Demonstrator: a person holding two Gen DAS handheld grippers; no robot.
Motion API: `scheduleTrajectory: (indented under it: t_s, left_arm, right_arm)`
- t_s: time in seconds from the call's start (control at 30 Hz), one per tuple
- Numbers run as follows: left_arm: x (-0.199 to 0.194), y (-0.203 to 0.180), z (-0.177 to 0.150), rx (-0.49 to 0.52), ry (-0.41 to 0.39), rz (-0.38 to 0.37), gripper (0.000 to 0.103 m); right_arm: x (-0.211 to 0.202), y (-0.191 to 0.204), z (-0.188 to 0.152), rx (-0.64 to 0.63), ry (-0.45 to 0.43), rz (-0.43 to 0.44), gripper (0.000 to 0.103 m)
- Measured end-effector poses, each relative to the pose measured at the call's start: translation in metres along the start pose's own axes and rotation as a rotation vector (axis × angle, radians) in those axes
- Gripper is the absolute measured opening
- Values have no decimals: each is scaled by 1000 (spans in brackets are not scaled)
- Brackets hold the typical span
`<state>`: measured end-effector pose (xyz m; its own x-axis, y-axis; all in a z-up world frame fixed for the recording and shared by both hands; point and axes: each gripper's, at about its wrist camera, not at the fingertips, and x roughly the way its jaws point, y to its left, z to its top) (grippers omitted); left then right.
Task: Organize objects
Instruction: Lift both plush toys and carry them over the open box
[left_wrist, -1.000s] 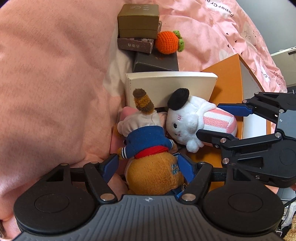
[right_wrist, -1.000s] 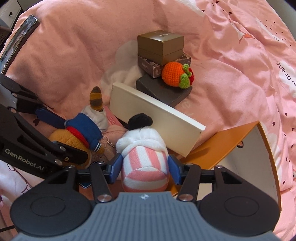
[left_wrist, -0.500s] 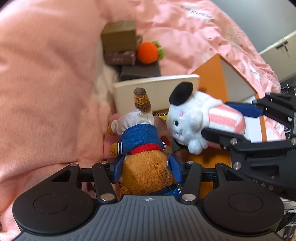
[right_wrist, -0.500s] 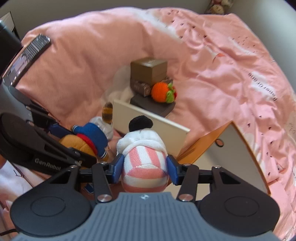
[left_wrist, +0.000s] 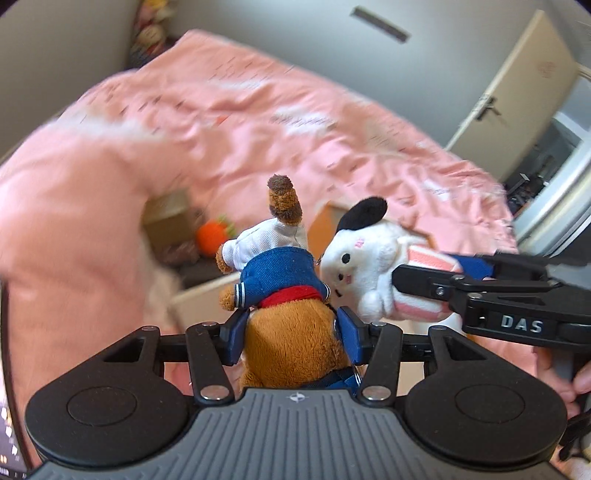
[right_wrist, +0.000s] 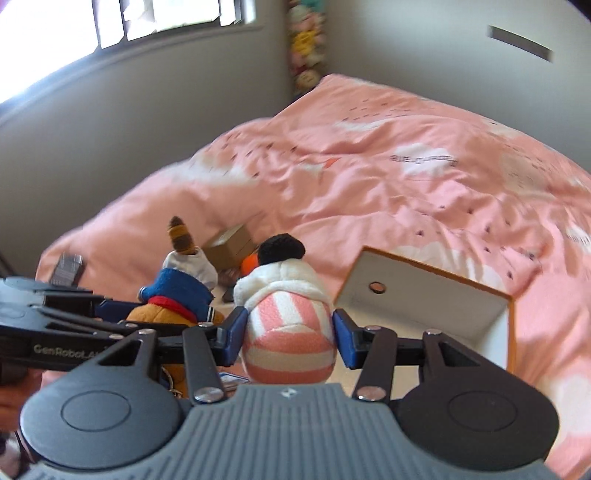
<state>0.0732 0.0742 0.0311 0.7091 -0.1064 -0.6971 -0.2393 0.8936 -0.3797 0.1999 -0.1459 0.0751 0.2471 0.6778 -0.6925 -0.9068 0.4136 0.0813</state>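
My left gripper (left_wrist: 291, 338) is shut on a brown plush toy (left_wrist: 288, 332) in a blue jacket and white cap, held up above the bed; it also shows in the right wrist view (right_wrist: 173, 295). My right gripper (right_wrist: 288, 338) is shut on a white plush toy (right_wrist: 286, 321) with a pink-striped body and black beret, held up just right of the brown one; it also shows in the left wrist view (left_wrist: 373, 258). An open orange box with a white inside (right_wrist: 424, 306) lies on the bed below the right gripper.
A stack of small boxes (left_wrist: 173, 229) with an orange knitted toy (left_wrist: 212, 238) and a white box lid (left_wrist: 207, 299) lie on the pink duvet (right_wrist: 406, 177). A door (left_wrist: 517, 92) is at the right, a window (right_wrist: 147, 18) and grey walls behind.
Both grippers have lifted their plush toys well up off the bed and tilted upward, so the room's walls, door and window came into view. The boxes stayed on the duvet.
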Motion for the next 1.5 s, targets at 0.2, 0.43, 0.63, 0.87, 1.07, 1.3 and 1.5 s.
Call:
scheduleTrajectory:
  t_s: [0.2,0.43,0.63,0.87,1.07,1.3,1.5]
  left_arm:
    - [12,-48,11,109,0,-95,58]
    - [57,-95,-8,267,144,-156,57]
    - [87,-104,-26,353,264,-97,57]
    - [104,-108,-34,447,340,14,57]
    - [114,-112,-41,512,393,50,57]
    - [114,-112,-41,517,397,50,60]
    - [114,-109,-39,511,383,41,64]
  right_arm:
    - [-27,-28,-31,140,-82,-141,52]
    - [-24,-57,-83,300,-30,-260,52]
    - [-10,-74,-115,419,17,-284,52]
    - [8,-81,-121,458,52,-257,52]
    - [21,-86,-130,480,107,-236,52]
    - [22,-88,-129,479,132,-222,52]
    - [23,-90,-127,481,145,-211,52]
